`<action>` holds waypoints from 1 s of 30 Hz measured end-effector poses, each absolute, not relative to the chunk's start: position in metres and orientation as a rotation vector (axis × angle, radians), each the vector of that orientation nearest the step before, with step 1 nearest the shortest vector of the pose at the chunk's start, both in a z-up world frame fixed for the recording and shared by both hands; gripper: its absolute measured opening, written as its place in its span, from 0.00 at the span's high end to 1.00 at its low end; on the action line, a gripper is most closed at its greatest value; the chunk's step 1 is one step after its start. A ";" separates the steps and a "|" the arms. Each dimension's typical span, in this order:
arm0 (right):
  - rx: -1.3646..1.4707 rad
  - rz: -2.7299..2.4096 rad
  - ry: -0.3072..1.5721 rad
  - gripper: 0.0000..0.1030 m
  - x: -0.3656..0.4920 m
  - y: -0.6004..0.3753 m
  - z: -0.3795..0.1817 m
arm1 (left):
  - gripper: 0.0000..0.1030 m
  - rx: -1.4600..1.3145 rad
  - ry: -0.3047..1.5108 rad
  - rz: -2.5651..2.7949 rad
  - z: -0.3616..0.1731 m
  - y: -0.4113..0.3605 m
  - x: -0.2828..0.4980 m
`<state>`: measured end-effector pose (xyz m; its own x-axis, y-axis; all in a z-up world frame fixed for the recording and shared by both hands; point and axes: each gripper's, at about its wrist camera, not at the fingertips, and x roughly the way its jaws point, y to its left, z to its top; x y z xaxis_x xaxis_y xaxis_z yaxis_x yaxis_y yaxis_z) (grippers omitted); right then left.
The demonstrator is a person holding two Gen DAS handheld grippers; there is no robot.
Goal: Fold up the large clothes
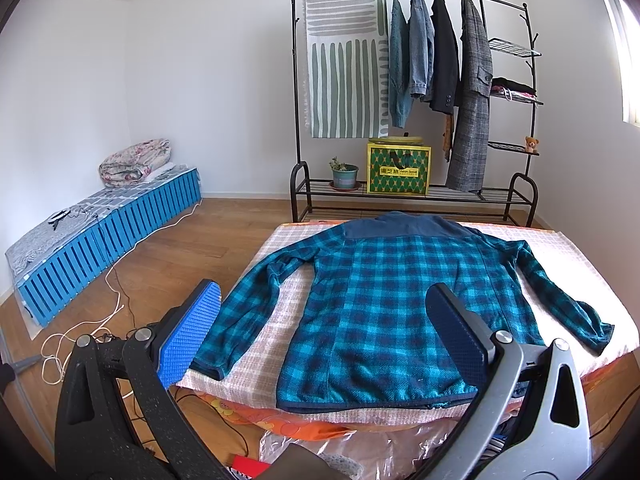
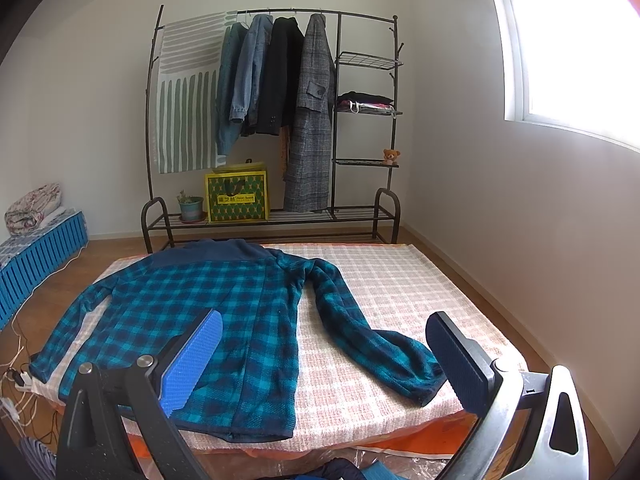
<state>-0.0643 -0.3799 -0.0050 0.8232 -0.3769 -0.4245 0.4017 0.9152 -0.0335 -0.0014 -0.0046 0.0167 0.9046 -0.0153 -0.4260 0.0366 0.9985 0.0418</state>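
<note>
Both tools are spread wide and holding nothing right now. The left tool [image 1: 320,332] hovers over the near hem of the plaid shirt [image 1: 384,304], its blue pad off past the shirt's left sleeve and its dark pad above the lower body of the shirt; can't tell if either pad actually touches the fabric. The right tool [image 2: 324,356] is just as wide open, blue pad over the shirt body, dark pad right by the cuff of the right sleeve. The shirt lies flat, back up, sleeves out, collar at the far end, on the checked cover of the bed [image 2: 420,288]. Past that, a clothes rack [image 1: 416,92] with hanging coats stands against the wall.
</note>
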 end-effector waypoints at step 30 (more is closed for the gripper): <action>0.094 -0.225 0.380 0.00 -0.027 -0.367 0.016 | 0.00 -0.032 0.476 0.099 0.015 0.063 0.056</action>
<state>-0.0267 -0.3672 0.0164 0.9043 -0.1998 -0.3774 0.2350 0.9707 0.0493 0.0560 0.0630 0.0149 0.8842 0.0877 -0.4588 -0.1028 0.9947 -0.0080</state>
